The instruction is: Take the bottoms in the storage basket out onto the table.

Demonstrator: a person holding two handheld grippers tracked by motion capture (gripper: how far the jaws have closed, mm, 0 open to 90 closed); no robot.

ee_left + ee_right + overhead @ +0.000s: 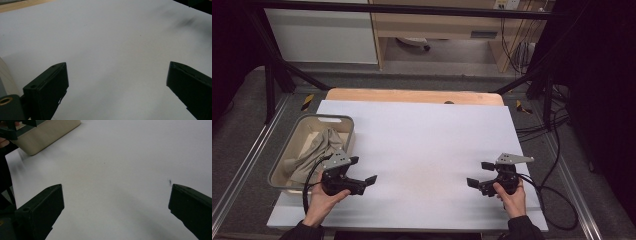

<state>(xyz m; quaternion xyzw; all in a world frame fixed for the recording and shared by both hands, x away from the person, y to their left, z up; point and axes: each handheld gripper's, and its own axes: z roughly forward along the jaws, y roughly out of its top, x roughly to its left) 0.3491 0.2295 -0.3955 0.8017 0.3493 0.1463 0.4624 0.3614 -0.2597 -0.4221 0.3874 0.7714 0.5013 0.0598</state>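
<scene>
High view, left to right. Bin (287, 150) sits at 9 o'clock on the tabletop (422, 145), grey rim, beige walls, handle slot at its far end. Inside: one crumpled beige cloth (314, 147), bunched toward the right wall, part of it riding up against the rim. Can't tell if anything lies under it.

Left gripper (362, 170) at 7 o'clock, just beside the bin's near right corner, touching neither bin nor cloth. Held in the left hand (319, 200), pointing toward table centre. Fingers wide apart, nothing between them. Left gripper view confirms it: both fingers (47, 87) spread, bare white surface in the gap, sliver of bin wall at 9 o'clock in that view.

Centre of the tabletop is white sheet over a wooden top.

Right gripper (477, 174) at 5 o'clock, in the right hand (512, 197), pointing inward, well apart from the left one. Fingers apart too, gap bare. Right gripper view: fingers (42, 210) spread, bin corner (47, 135) at 11 o'clock.
</scene>
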